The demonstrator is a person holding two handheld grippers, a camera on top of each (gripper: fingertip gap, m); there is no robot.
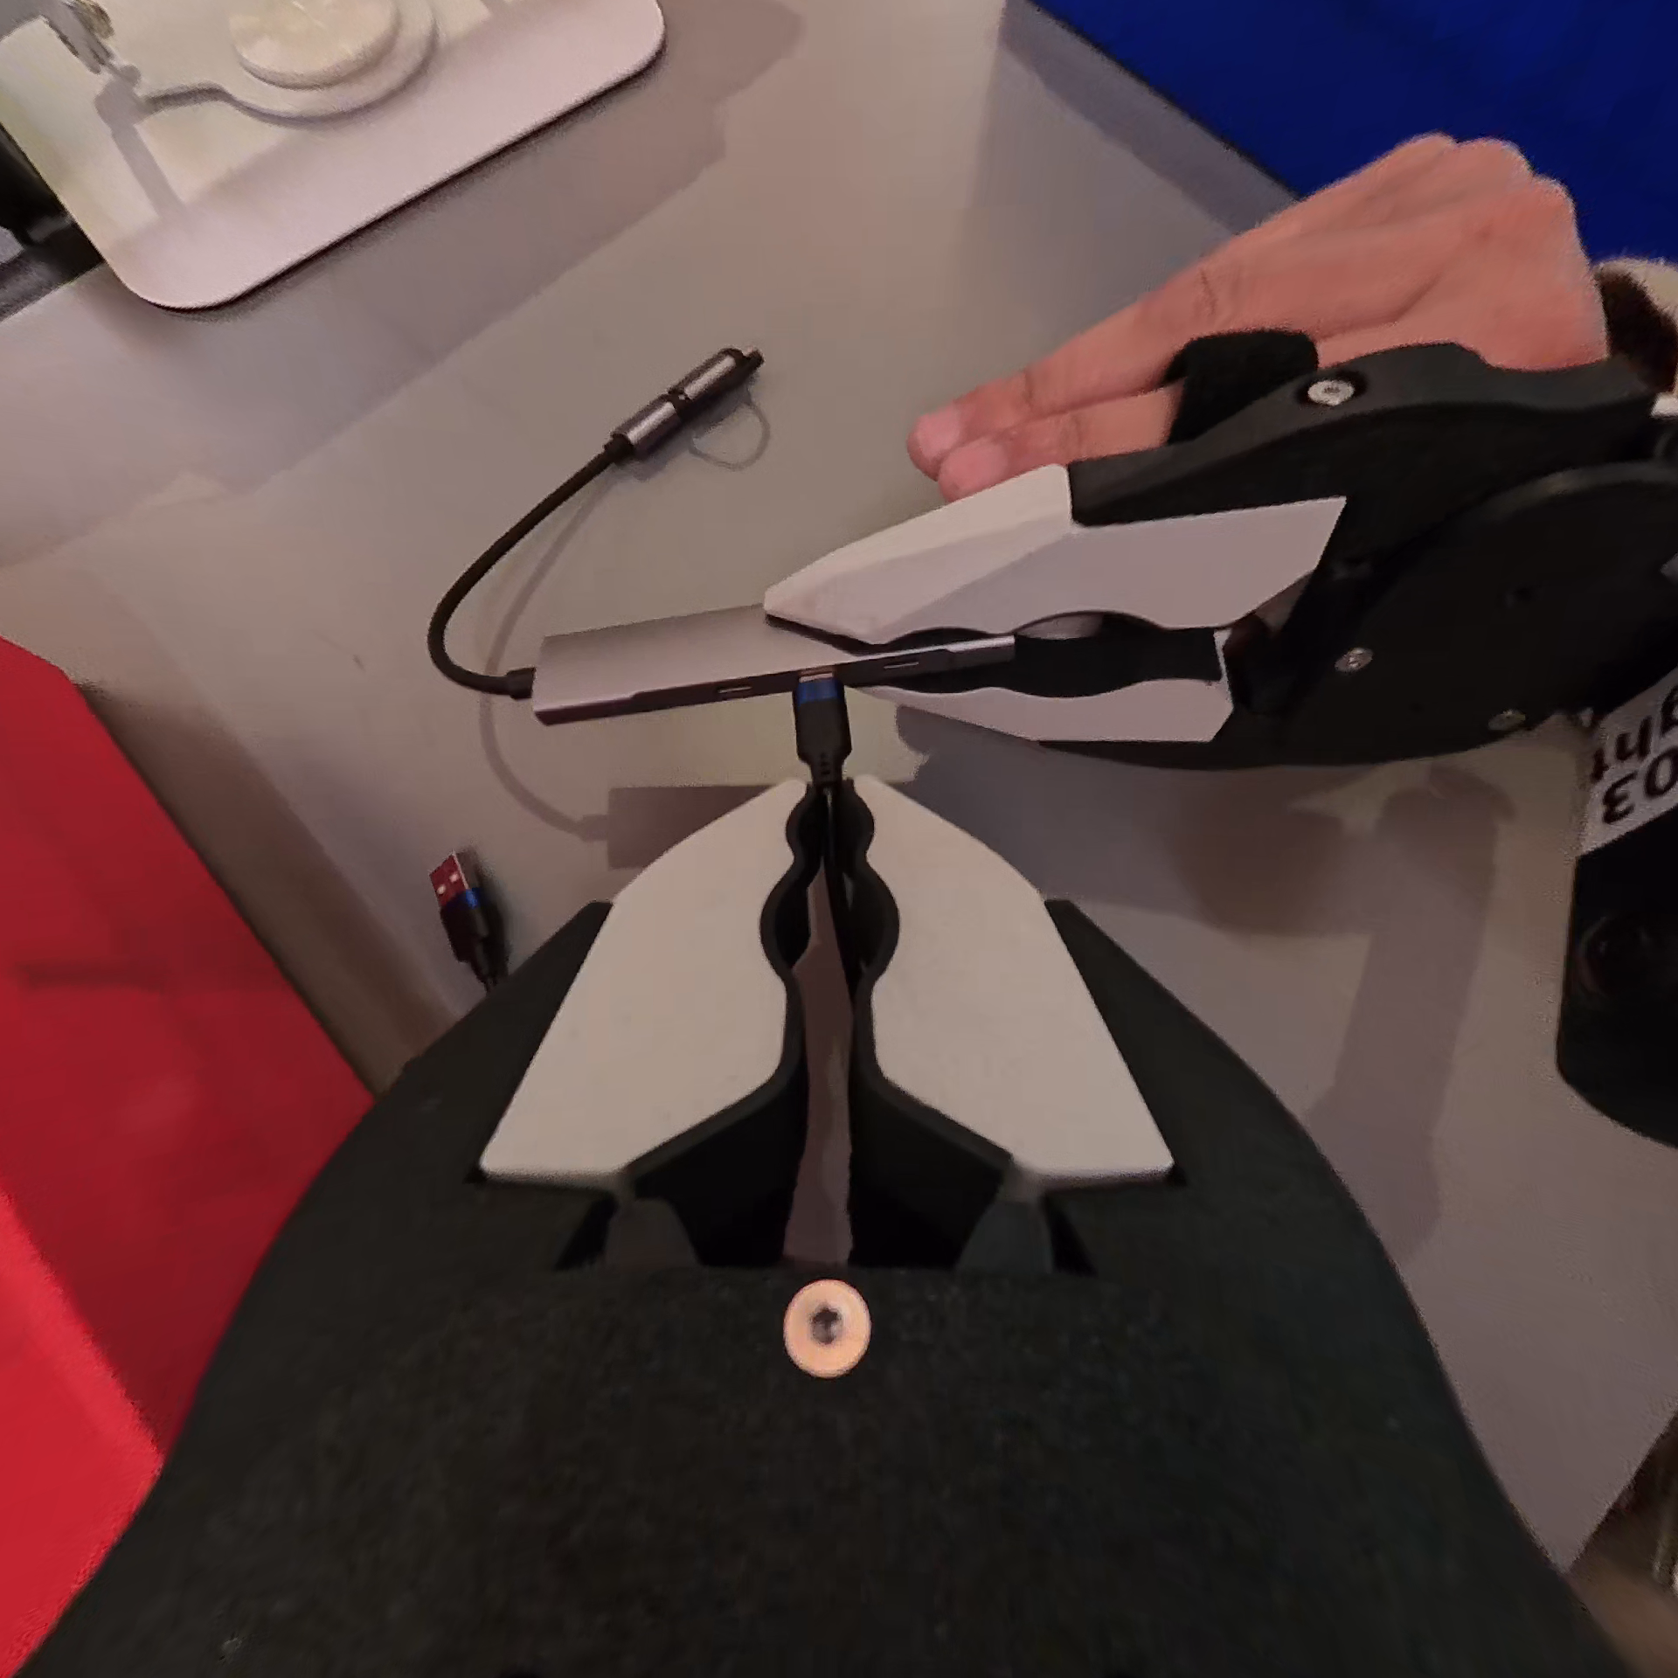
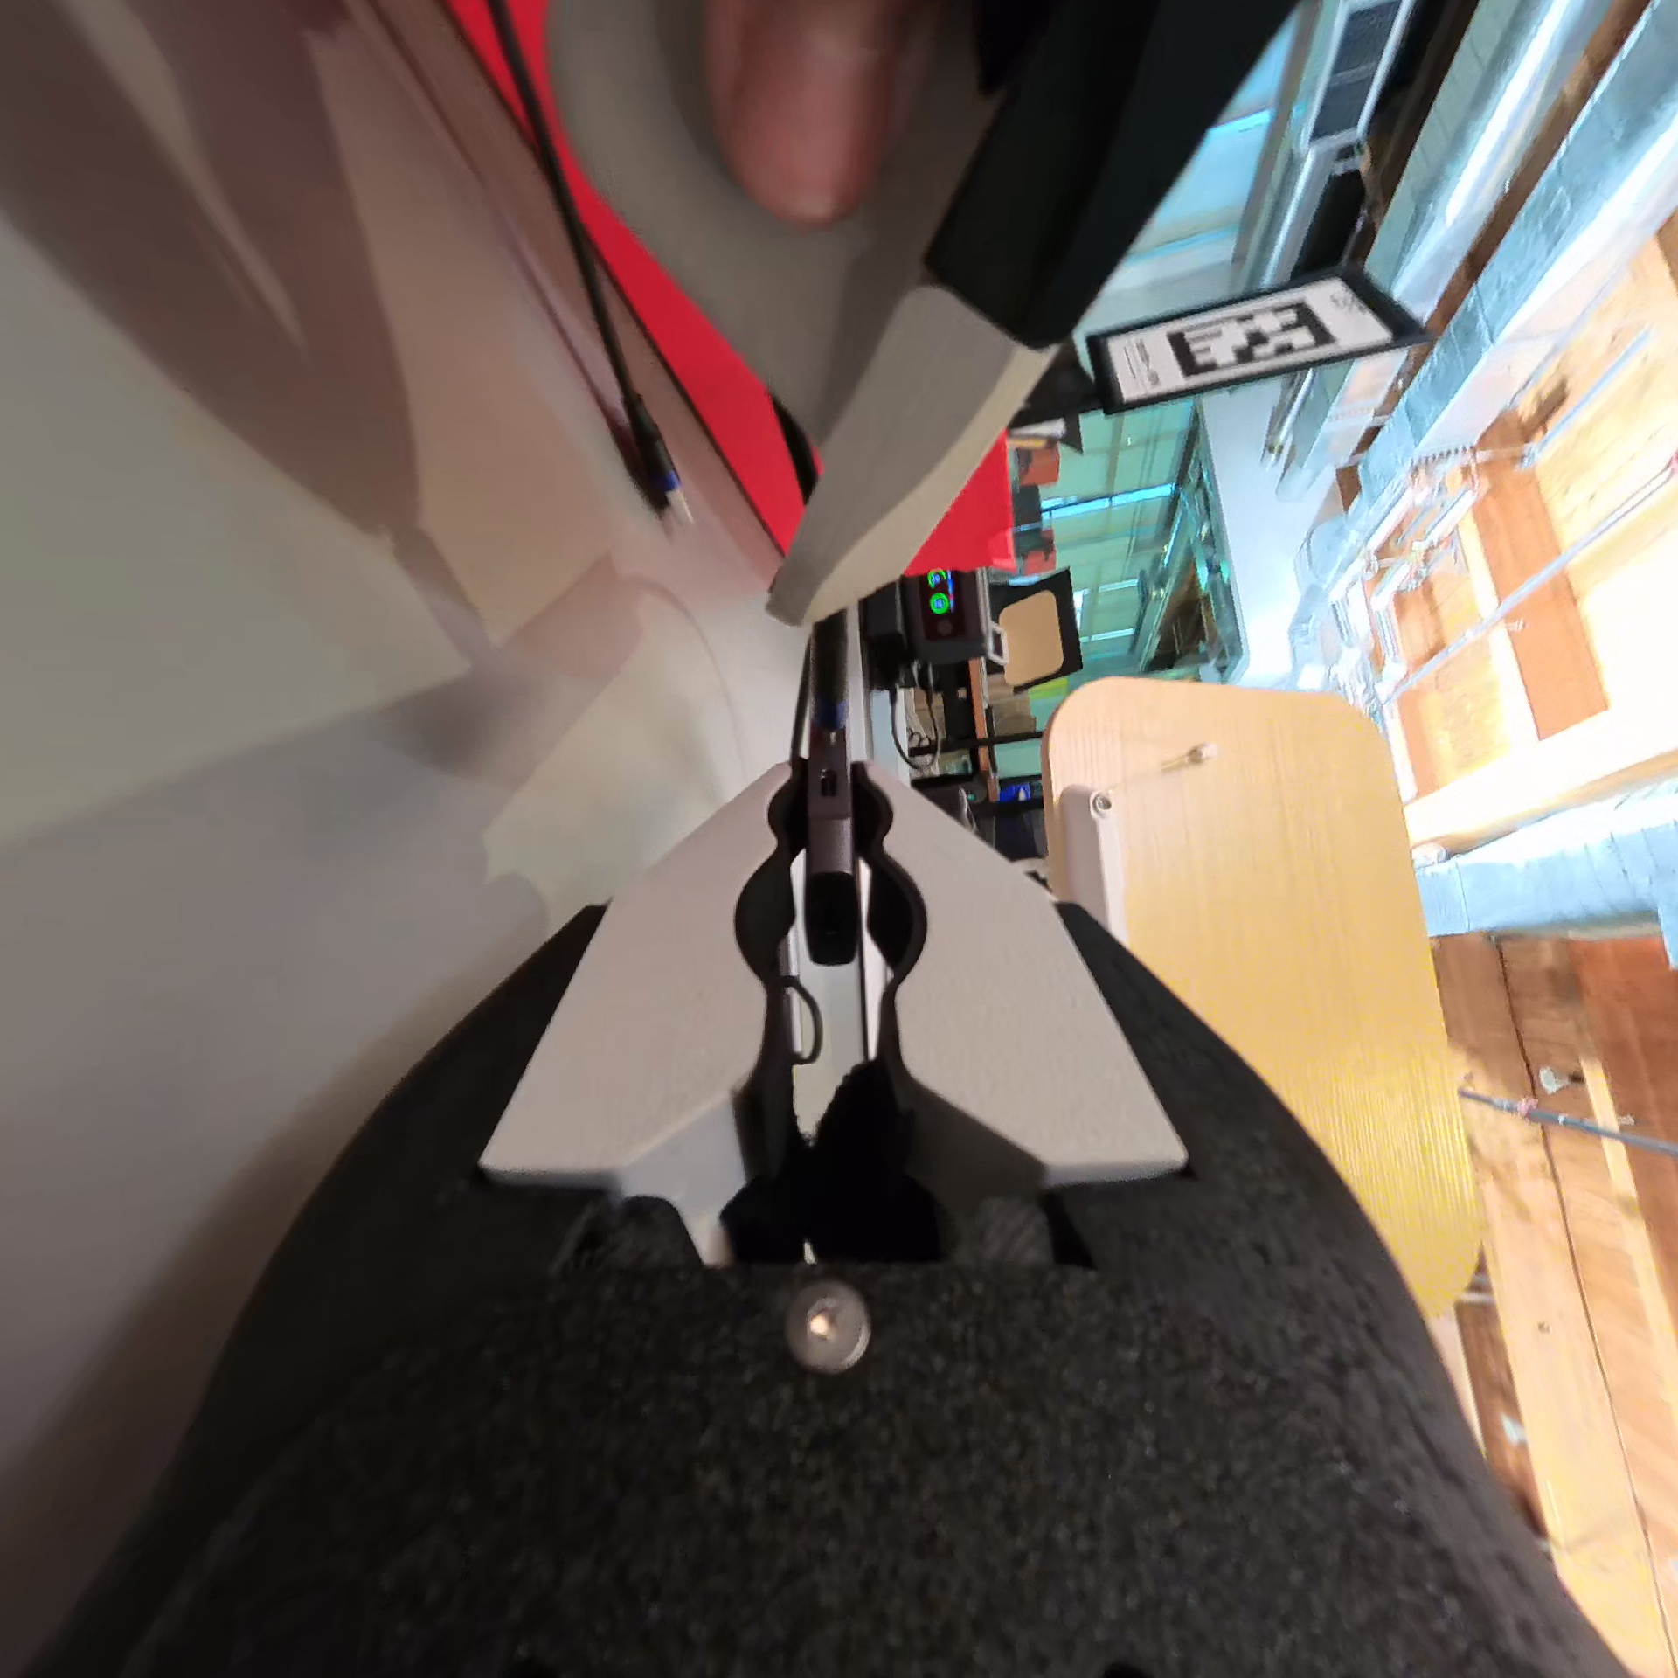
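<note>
A slim grey metal hub with ports along its edge (image 1: 690, 658) is gripped at one end by the right hand-held gripper (image 1: 817, 626), jaws closed flat on it, and is held raised above the grey desk (image 1: 908, 227). A black cable with a blue-ringed plug (image 1: 820, 726) is seated in, or pressed against, a port on the hub's near edge; which of the two cannot be told. The cable is pinched just behind the plug by the left hand-held gripper (image 1: 824, 790), jaws closed on it.

From the hub's far end a short black pigtail lead (image 1: 490, 563) is seen curving away to a grey metal connector (image 1: 690, 390) resting on the desk beyond the hub. A red-and-blue USB plug (image 1: 458, 885) lies on the desk below and left of the hub, near a red cloth (image 1: 136, 999). A silver rounded-corner slab (image 1: 390, 163) with a white round stand foot is seen well beyond the hub.

In the right wrist view the hub (image 2: 822, 853) is seen edge-on between the fingers.
</note>
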